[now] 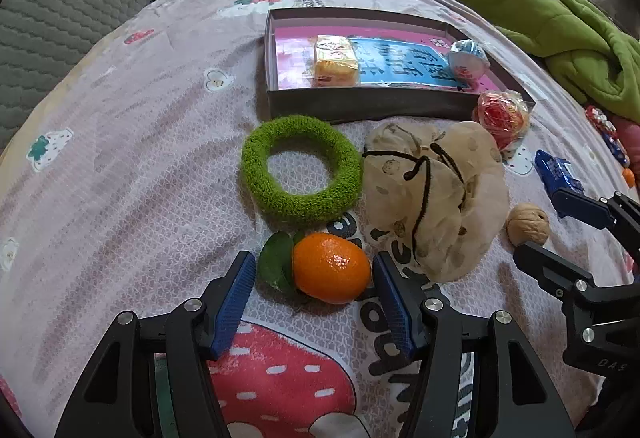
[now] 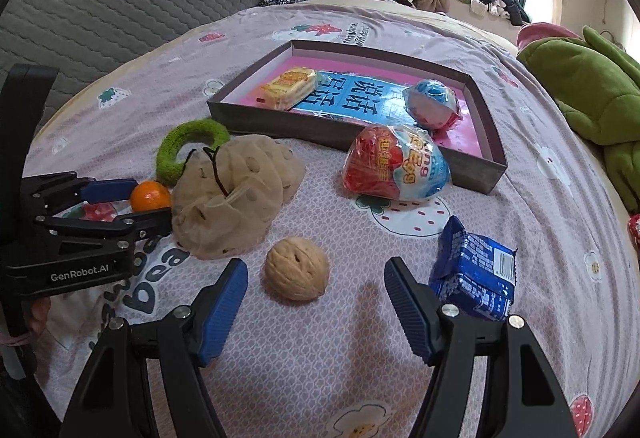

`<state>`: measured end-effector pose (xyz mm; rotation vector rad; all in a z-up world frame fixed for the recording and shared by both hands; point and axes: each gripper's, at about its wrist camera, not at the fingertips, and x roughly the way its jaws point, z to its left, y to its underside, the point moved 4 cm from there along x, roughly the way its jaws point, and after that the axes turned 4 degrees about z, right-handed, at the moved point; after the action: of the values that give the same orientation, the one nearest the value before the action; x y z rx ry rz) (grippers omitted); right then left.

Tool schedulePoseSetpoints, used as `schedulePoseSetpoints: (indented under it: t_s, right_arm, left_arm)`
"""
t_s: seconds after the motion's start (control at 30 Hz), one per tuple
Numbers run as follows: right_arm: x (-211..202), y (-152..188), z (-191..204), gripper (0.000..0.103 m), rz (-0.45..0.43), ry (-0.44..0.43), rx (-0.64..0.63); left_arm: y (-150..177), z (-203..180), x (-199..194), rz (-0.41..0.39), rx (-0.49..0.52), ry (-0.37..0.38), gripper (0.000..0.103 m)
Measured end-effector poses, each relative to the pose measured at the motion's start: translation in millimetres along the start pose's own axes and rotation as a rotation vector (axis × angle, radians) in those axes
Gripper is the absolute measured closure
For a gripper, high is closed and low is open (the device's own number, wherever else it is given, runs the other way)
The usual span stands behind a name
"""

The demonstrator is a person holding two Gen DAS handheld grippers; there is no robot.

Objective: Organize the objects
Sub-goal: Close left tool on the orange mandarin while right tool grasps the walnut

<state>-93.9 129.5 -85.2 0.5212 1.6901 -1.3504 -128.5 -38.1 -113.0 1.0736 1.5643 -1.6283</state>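
A small orange [image 1: 331, 268] with a green leaf is seen lying on the bedsheet [image 1: 120, 165], near the viewer, between the wide-open jaws of the left gripper [image 1: 314, 302]; the pads are not touching it. It is judged to be light, firm and smooth-skinned, so it is best taken across its middle with gentle pressure, the leaf being left free. To the right, a walnut [image 2: 297, 269] is seen just ahead of the open, empty jaws of the right gripper [image 2: 316, 302]; it is judged hard, light and apt to roll, and is best gripped across its widest part.

Beyond the orange, one fuzzy green ring [image 1: 302, 169] and one soft, sheer drawstring pouch [image 1: 436, 197] are found side by side. One blue snack packet [image 2: 474, 278] lies at the near right. One wrapped red-and-blue toy egg [image 2: 396, 163] rests just outside the shallow box [image 2: 280, 121] at the far side. Inside the box, one yellow wrapped cake [image 2: 290, 86] and a second wrapped egg [image 2: 432, 103] are counted. A green blanket [image 1: 560, 37] is heaped at the far right.
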Motion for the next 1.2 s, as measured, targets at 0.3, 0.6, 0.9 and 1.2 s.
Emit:
schedulePoseSetpoints:
  t_s: [0.3, 0.6, 0.9, 1.2]
  right_arm:
    - [10.9, 1.7, -1.8, 0.042, 0.007, -0.027, 0.007]
    - [12.0, 2.3, 2.1, 0.060, 0.010, -0.058, 0.001]
    - [10.1, 3.1, 2.9, 0.068, 0.006, -0.076, 0.003]
    - [7.3, 4.0, 6.3, 0.069, 0.004, -0.080, -0.006]
  left_arm:
    - [0.2, -0.1, 7.0, -0.001, -0.005, -0.021, 0.040]
    - [0.1, 1.9, 7.4, -0.001, -0.028, 0.017, 0.041]
    - [2.0, -1.7, 5.8, -0.006, -0.019, 0.029, 0.056]
    - [5.1, 3.5, -0.8, -0.019, -0.045, 0.053, 0.063]
